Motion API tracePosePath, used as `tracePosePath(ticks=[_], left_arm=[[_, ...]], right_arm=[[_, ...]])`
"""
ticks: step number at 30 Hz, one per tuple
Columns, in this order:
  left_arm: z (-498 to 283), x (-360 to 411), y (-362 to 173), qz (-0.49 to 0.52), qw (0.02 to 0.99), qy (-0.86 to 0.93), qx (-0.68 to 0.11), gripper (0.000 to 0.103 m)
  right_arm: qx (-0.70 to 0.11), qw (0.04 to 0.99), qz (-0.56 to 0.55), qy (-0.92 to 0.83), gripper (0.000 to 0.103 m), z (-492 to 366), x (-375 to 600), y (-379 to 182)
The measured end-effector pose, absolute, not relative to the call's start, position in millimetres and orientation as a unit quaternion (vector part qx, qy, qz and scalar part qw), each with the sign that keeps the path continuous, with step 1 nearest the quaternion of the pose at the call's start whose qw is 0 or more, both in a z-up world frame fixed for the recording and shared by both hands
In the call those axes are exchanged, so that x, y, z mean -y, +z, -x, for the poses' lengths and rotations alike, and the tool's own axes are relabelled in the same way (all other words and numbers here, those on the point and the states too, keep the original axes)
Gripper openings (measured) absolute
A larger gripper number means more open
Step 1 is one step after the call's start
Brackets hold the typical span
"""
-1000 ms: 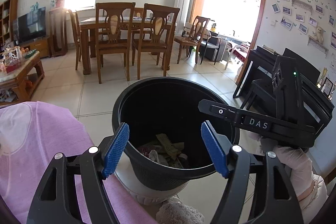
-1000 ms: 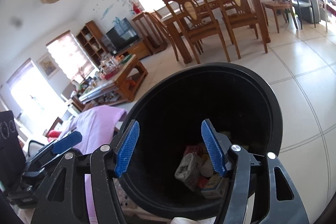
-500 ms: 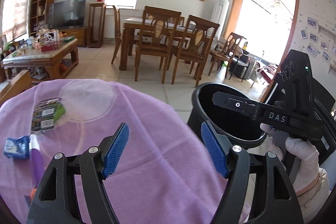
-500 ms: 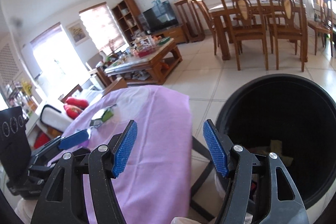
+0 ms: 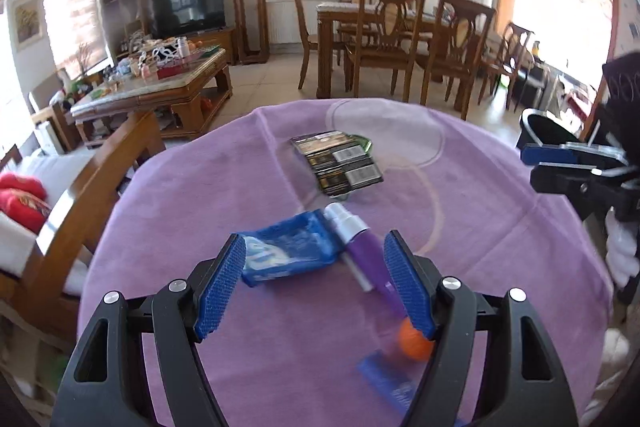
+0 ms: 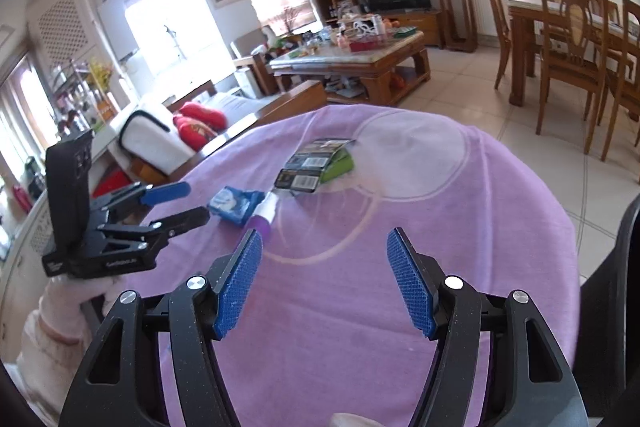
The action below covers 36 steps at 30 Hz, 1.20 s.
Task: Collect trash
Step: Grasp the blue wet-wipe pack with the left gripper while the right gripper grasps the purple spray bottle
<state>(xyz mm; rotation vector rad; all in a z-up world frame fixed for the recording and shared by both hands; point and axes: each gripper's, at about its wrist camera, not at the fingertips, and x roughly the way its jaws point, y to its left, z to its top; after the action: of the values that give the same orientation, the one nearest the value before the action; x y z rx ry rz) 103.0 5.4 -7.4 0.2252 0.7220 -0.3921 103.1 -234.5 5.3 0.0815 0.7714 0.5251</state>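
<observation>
On the purple tablecloth [image 5: 240, 195] lie a blue tissue packet [image 5: 290, 253], a purple spray bottle with a silver cap [image 5: 358, 245], a dark packet with barcodes over a green one [image 5: 340, 163], an orange ball [image 5: 416, 343] and a blue wrapper [image 5: 390, 385]. My left gripper [image 5: 316, 287] is open and empty, just above the tissue packet and the bottle. My right gripper [image 6: 326, 281] is open and empty over bare cloth [image 6: 400, 207]; the tissue packet [image 6: 234, 203] and the dark packet [image 6: 316, 165] lie beyond it. The black bin's rim [image 5: 548, 129] shows at the right.
A wooden bench with red cushions [image 5: 24, 199] stands left of the table. A cluttered coffee table [image 5: 160, 83] and a dining set [image 5: 404, 39] stand beyond on the tiled floor. The bin's edge [image 6: 628, 267] is at the right of the right wrist view.
Both grippers swung left, away from the black bin and over the purple table. The left one now hovers over the tissue packet and spray bottle. Both stayed open.
</observation>
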Motion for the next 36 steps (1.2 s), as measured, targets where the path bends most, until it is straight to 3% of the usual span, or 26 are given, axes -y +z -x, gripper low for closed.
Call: tracePosePath(ticks=[7, 17, 21, 23, 27, 30, 34, 36], left_arm=[[-129.1, -13.8, -45.2, -0.291, 0.855, -0.222, -0.367, 0.071], [-137.5, -11.9, -54.0, -0.311, 0.842, -0.276, -0.344, 0.069], [-139.5, -11.6, -54.1, -0.285, 0.84, -0.295, -0.354, 0.056], [-138.9, -10.5, -53.5, -0.285, 0.841, -0.293, -0.354, 0.054], [-133.5, -5.8, -53.8, -0.29, 0.847, -0.275, -0.35, 0.047], [-123.2, 2.7, -56.0, -0.31, 0.854, -0.242, -0.34, 0.038], [-115.3, 7.3, -54.0, -0.301, 0.862, -0.215, -0.345, 0.035], [-115.8, -0.3, -46.1, -0.258, 0.876, -0.214, -0.347, 0.018]], right_arm=[[-0.413, 0.866, 0.023, 0.28, 0.065, -124.3, 163.3, -19.8], [-0.457, 0.843, 0.079, 0.272, 0.061, -149.9, 113.0, -52.3], [-0.462, 0.841, 0.093, 0.266, 0.051, -154.4, 109.7, -58.6], [-0.459, 0.843, 0.097, 0.265, 0.041, -155.0, 109.5, -58.6], [-0.456, 0.846, 0.098, 0.259, 0.033, -157.2, 113.9, -58.7], [-0.453, 0.851, 0.086, 0.252, 0.027, -157.2, 125.7, -56.3], [-0.445, 0.856, 0.072, 0.252, 0.025, -149.0, 143.7, -47.0], [-0.435, 0.861, 0.066, 0.254, 0.025, -139.5, 155.0, -40.4]])
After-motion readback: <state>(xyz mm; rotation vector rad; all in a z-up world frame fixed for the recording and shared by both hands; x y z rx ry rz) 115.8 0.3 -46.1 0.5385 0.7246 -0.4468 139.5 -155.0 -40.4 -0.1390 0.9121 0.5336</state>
